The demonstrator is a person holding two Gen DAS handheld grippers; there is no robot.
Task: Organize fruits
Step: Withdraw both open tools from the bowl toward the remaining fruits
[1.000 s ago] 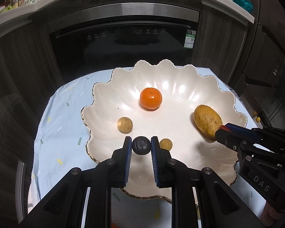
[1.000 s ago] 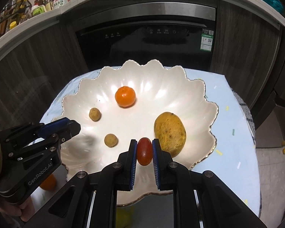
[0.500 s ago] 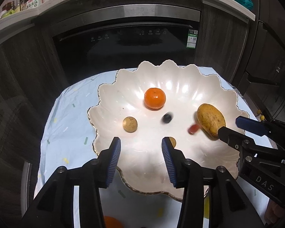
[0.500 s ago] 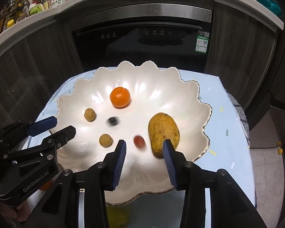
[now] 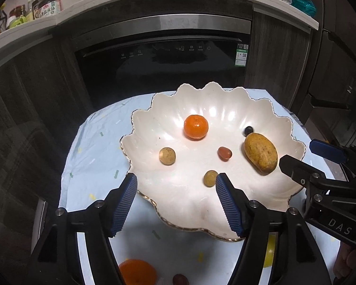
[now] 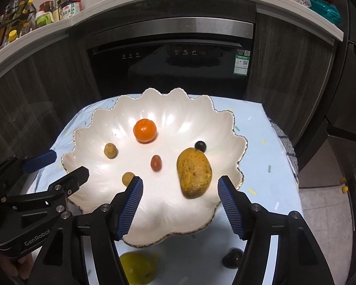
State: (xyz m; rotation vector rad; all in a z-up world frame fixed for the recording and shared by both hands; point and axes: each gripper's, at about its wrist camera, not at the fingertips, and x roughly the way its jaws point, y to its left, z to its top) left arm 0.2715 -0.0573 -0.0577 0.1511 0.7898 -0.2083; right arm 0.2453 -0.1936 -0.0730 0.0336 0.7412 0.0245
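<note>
A white scalloped plate (image 5: 178, 213) (image 6: 178, 223) holds an orange mandarin (image 5: 195, 126) (image 6: 144, 130), a yellow mango (image 5: 261, 153) (image 6: 194, 172), a small red fruit (image 5: 224, 153) (image 6: 156, 163), a small dark fruit (image 5: 248, 130) (image 6: 200, 146) and two small tan fruits (image 5: 167, 156) (image 5: 210, 178). My left gripper (image 5: 176, 201) is open and empty above the plate's near rim. My right gripper (image 6: 180, 205) is open and empty, near the mango.
On the light blue cloth (image 5: 92, 147) near me lie an orange (image 5: 137, 272), a small reddish fruit (image 5: 180, 279), a yellow-green fruit (image 6: 136, 267) and a dark fruit (image 6: 232, 257). A dark oven (image 5: 163, 71) stands behind the table. The cloth ends at the right (image 6: 284, 147).
Both grippers opened and drew back. The dark fruit left the left gripper and rolled beside the mango. The red fruit left the right gripper and lies mid-plate.
</note>
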